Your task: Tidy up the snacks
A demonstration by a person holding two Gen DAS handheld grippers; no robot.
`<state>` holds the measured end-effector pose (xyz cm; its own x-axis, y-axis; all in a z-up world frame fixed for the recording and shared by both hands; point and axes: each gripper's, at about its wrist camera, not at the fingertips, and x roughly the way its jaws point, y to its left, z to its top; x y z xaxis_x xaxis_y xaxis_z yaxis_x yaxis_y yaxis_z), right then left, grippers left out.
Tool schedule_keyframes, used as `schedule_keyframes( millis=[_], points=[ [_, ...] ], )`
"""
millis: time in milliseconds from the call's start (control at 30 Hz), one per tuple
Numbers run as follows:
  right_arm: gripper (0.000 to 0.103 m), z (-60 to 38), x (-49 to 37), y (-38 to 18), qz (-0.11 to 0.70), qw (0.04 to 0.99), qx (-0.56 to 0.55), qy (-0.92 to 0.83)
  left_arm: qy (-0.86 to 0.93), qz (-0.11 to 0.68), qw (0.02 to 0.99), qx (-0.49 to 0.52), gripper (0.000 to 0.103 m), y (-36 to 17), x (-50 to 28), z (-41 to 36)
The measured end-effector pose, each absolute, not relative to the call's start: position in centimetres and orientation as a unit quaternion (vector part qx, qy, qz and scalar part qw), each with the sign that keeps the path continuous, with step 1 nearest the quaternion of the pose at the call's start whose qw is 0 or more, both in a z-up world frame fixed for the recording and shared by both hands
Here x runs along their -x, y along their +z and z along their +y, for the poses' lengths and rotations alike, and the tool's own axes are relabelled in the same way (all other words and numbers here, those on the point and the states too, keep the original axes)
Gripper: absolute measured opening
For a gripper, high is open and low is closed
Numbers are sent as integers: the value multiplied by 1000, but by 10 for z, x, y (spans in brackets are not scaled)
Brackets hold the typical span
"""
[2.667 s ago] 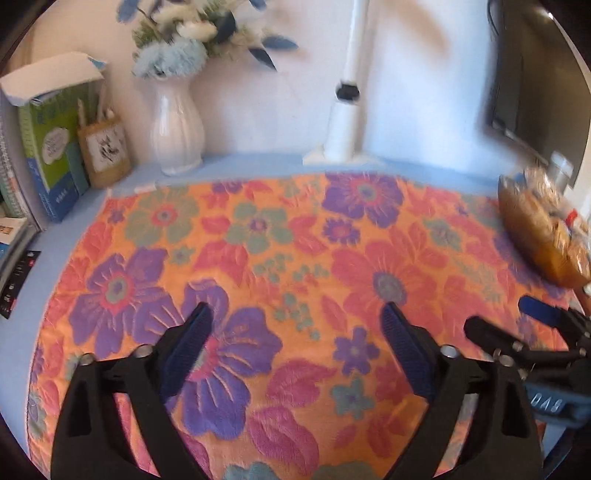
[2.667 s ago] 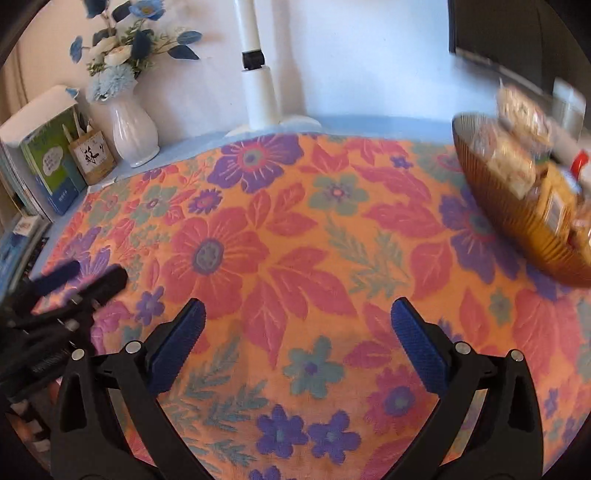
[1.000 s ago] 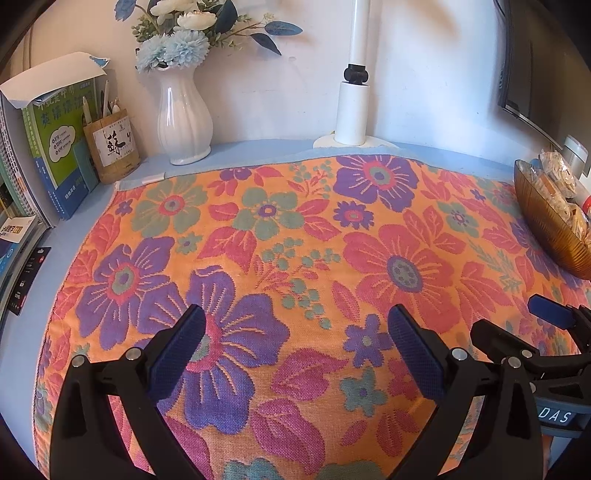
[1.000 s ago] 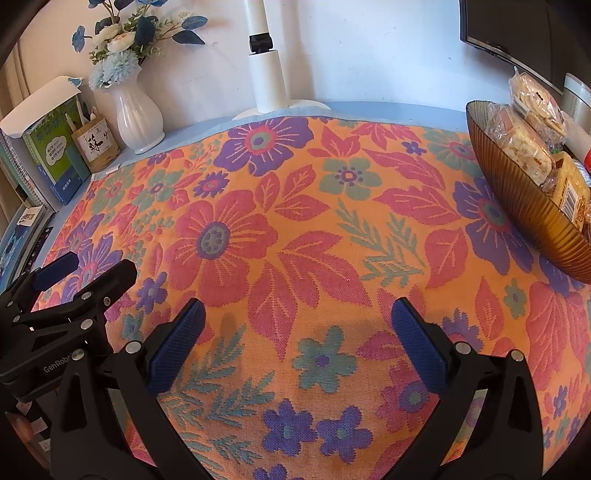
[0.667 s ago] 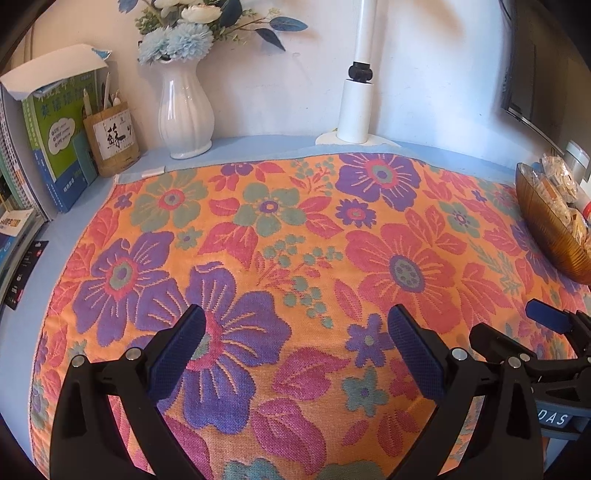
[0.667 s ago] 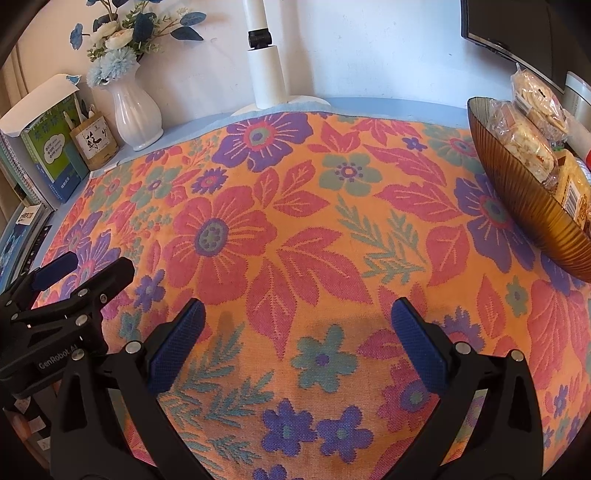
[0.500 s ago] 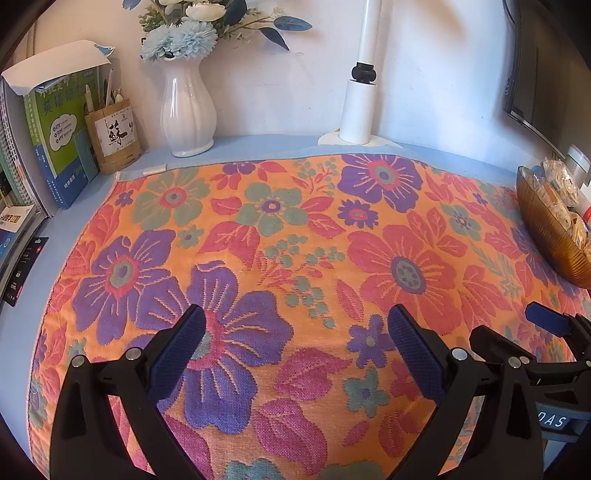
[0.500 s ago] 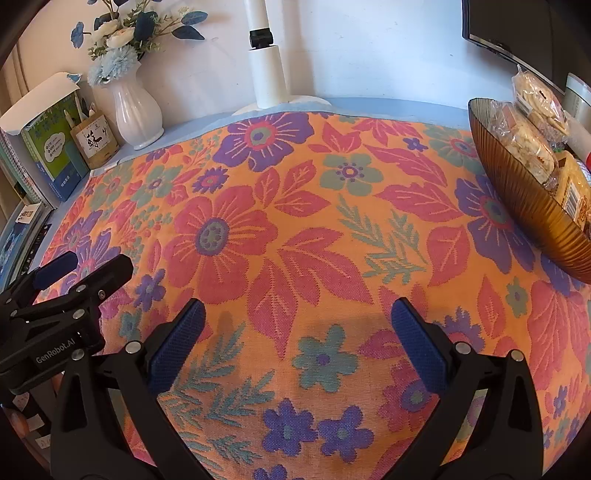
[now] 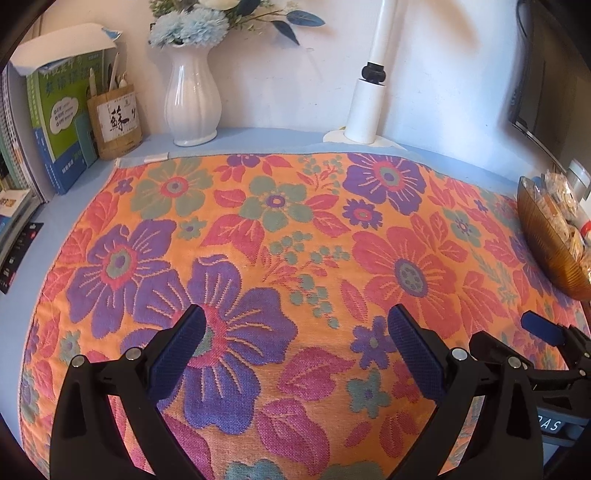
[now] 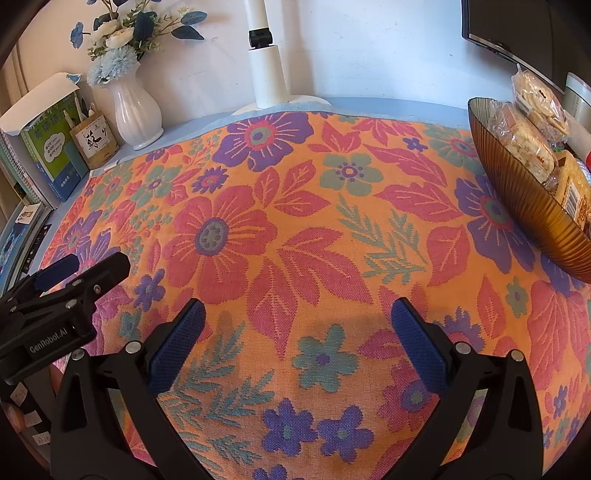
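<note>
An amber ribbed bowl (image 10: 524, 206) full of wrapped snacks (image 10: 526, 138) sits at the far right of the flowered cloth (image 10: 295, 229); the left wrist view shows the same bowl (image 9: 546, 251) at its right edge. My left gripper (image 9: 295, 332) hangs open over a purple flower, nothing between its fingers. My right gripper (image 10: 295, 325) is open too, over the cloth's front middle, well left of the bowl. Each gripper shows in the other's view: the right one (image 9: 517, 339) low at the right, the left one (image 10: 74, 269) low at the left.
Along the back wall stand a white vase of blue flowers (image 9: 192, 103), a white lamp post (image 9: 369, 96), a wooden pen holder (image 9: 118, 125) and green books (image 9: 55, 122). A dark monitor (image 10: 517, 26) hangs above the bowl. Blue tabletop (image 9: 22, 280) borders the cloth.
Both views have steadied and drifted slightly; the vase and lamp sit a little lower and nearer in the left view. Both grippers stay open and empty.
</note>
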<state>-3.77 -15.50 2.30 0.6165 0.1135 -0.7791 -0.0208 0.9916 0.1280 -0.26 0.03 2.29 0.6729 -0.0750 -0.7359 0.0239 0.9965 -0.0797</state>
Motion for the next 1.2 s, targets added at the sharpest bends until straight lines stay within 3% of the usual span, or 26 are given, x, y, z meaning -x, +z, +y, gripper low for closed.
schedule_keyframes(
  millis=[1200],
  points=[
    [100, -155, 37, 22, 439, 896, -53, 38, -27, 399, 916, 31, 98, 24, 5, 0]
  ],
)
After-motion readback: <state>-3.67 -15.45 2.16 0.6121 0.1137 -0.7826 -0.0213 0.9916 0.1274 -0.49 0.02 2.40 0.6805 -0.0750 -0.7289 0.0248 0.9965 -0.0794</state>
